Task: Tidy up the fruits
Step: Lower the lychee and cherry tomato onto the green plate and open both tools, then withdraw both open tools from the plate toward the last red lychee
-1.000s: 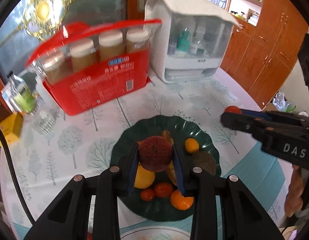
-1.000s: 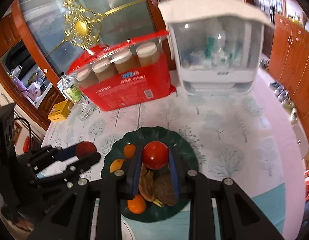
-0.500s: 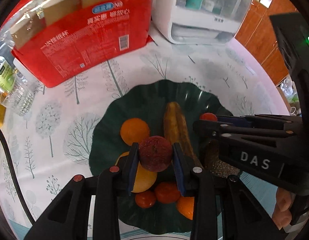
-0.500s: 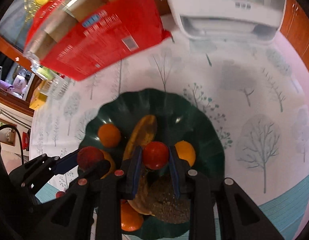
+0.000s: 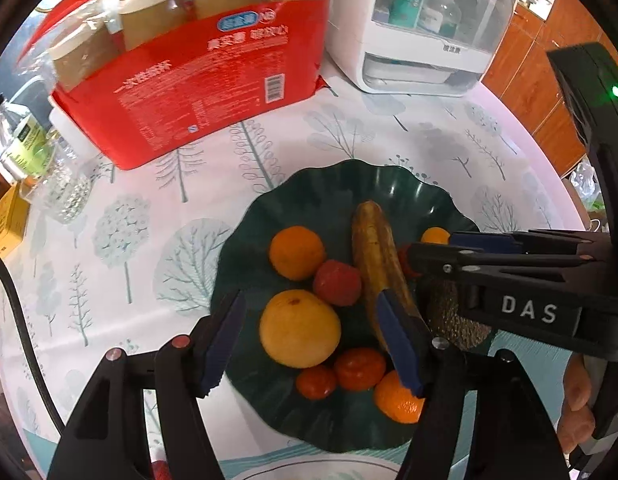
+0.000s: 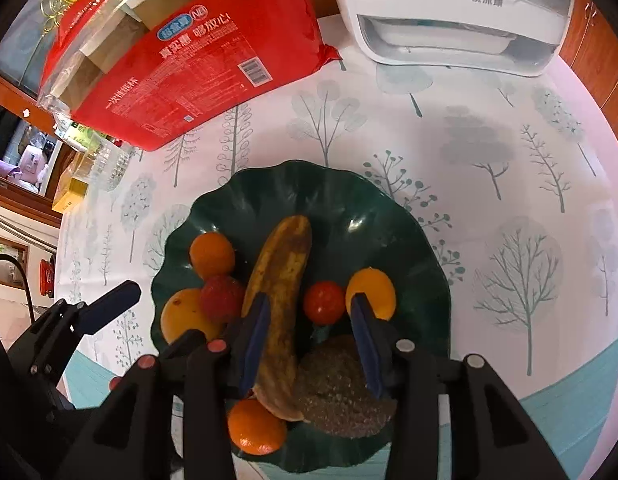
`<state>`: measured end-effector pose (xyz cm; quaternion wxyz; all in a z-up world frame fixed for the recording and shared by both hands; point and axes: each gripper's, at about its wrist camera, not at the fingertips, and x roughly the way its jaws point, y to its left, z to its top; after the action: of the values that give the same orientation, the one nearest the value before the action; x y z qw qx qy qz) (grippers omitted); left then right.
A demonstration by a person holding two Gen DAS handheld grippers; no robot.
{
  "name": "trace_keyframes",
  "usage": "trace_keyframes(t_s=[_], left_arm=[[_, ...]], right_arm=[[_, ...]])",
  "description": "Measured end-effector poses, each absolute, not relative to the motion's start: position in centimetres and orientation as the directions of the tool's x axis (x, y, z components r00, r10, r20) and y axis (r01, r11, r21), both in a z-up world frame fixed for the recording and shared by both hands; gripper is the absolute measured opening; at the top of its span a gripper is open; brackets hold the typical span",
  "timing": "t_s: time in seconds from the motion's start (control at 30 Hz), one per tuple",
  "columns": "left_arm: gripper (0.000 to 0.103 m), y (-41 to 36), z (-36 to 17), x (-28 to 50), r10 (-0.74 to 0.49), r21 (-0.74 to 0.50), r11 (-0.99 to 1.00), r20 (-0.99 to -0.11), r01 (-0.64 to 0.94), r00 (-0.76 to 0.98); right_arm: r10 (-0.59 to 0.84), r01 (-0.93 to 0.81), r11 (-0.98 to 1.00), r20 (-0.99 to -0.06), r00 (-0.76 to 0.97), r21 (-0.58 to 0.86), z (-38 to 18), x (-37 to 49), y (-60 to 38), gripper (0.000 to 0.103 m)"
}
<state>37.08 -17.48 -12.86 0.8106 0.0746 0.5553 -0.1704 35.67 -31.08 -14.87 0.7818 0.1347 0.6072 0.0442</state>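
A dark green wavy plate (image 5: 341, 184) holds several fruits, among them a spotted banana (image 5: 375, 256). My left gripper (image 5: 311, 312) hovers over it with its jaws opening. A dark red fruit (image 5: 336, 283) lies free on the plate beyond the pads, next to a large yellow fruit (image 5: 299, 328). My right gripper (image 6: 309, 304) is also opening. A red tomato (image 6: 324, 302) rests on the plate (image 6: 349, 200) between its blue pads, touching neither. A rough brown fruit (image 6: 337, 392) lies under the right fingers. The right gripper (image 5: 425, 248) reaches in from the right in the left wrist view.
A red pack of lidded cups (image 5: 197, 80) and a white countertop cabinet (image 5: 421, 32) stand behind the plate. A glass bottle (image 5: 65, 188) and a yellow box (image 5: 5, 220) sit at the left edge. A black cable (image 5: 25, 340) runs down the left. Wooden cupboards stand at the right.
Both grippers came down over the plate and their jaws spread. The dark red fruit left the left pads and the tomato left the right pads; both now lie on the plate.
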Motion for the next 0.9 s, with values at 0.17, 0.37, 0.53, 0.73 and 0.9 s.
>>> trace_keyframes(t_s=[0.17, 0.37, 0.53, 0.73, 0.9], left_arm=[[0.067, -16.4, -11.1, 35.8, -0.189, -0.060, 0.935, -0.918, 0.350, 0.348], [0.072, -15.0, -9.0, 33.5, -0.162, -0.023, 0.942, -0.906, 0.336, 0.391], [0.077, -13.1, -7.6, 30.3, -0.140, -0.004, 0.952, -0.894, 0.305, 0.425], [0.077, -10.5, -7.0, 25.7, -0.143, -0.033, 0.967, -0.890, 0.252, 0.433], [0.078, -8.4, -6.7, 21.5, -0.140, -0.044, 0.976, -0.879, 0.214, 0.456]], right_arm=[[0.216, 0.079, 0.966, -0.937, 0.276, 0.246, -13.7, 34.3, -30.4, 0.042], [0.216, 0.067, 0.967, -0.928, 0.305, 0.248, -11.9, 32.2, -29.8, 0.042], [0.221, 0.051, 0.966, -0.914, 0.340, 0.253, -10.5, 28.8, -29.2, 0.042], [0.248, 0.018, 0.962, -0.894, 0.374, 0.274, -9.8, 24.0, -28.0, 0.042], [0.247, -0.011, 0.964, -0.883, 0.399, 0.264, -9.6, 20.4, -26.7, 0.042]])
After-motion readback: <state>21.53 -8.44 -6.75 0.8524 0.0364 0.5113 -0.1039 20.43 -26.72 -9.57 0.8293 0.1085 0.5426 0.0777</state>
